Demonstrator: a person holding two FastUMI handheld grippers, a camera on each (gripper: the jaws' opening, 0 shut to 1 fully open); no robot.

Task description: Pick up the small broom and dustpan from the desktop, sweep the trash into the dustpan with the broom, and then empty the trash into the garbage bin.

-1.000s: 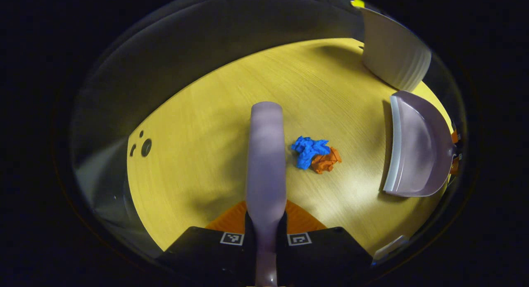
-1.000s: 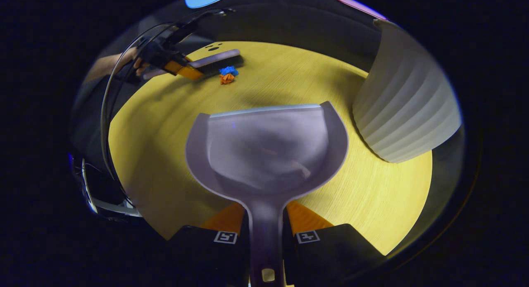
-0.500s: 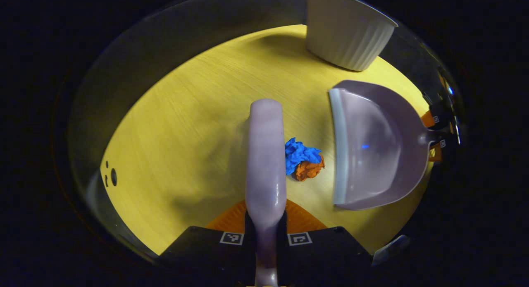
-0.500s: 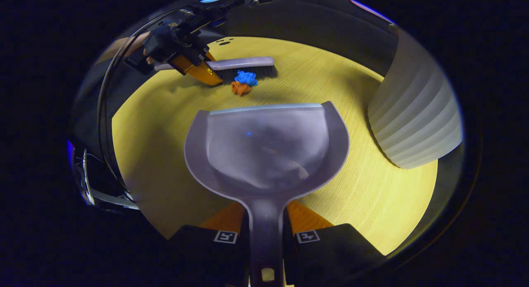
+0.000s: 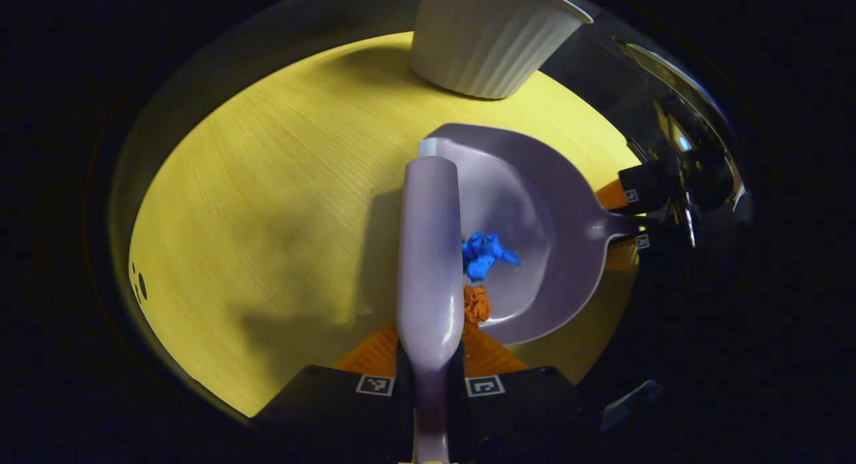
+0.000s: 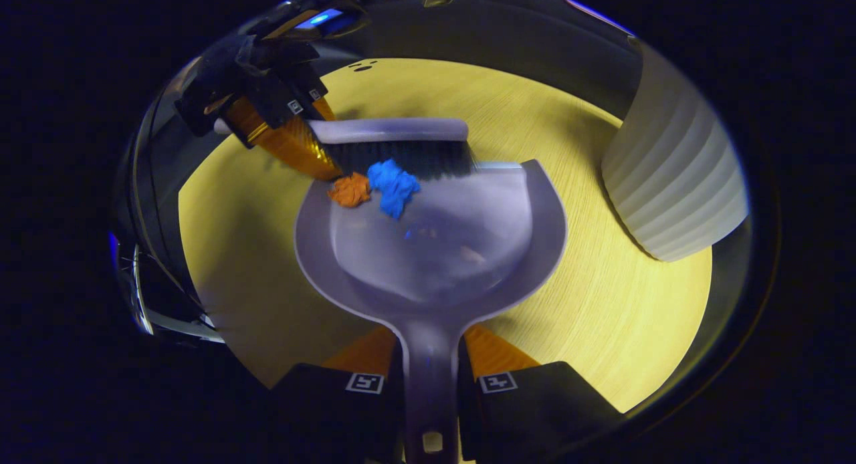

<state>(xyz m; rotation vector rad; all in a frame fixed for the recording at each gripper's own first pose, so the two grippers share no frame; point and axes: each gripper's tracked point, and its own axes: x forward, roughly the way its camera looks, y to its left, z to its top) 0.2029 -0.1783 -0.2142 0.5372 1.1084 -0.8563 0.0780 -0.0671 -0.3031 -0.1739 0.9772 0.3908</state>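
Note:
My left gripper (image 5: 429, 357) is shut on the handle of the small lilac broom (image 5: 429, 250). The broom's dark bristles (image 6: 408, 158) stand at the front lip of the lilac dustpan (image 6: 441, 250). A crumpled blue paper wad (image 6: 393, 185) lies inside the pan just behind the lip. An orange wad (image 6: 349, 190) sits at the pan's left front corner, on its rim. My right gripper (image 6: 431, 367) is shut on the dustpan's handle, and the pan rests on the yellow wooden desktop (image 6: 602, 317). In the left gripper view the blue wad (image 5: 485, 253) and orange wad (image 5: 475, 303) lie beside the broom head.
A white ribbed garbage bin (image 6: 675, 176) stands on the desktop to the right of the dustpan; the bin (image 5: 488, 39) is at the top of the left gripper view. Small dark holes (image 5: 138, 285) mark the desktop's far left edge.
The broom has swept toward the dustpan, pushing both wads along. The blue wad has gone from the bare desktop into the pan, and the orange one onto its corner. The pan barely moved.

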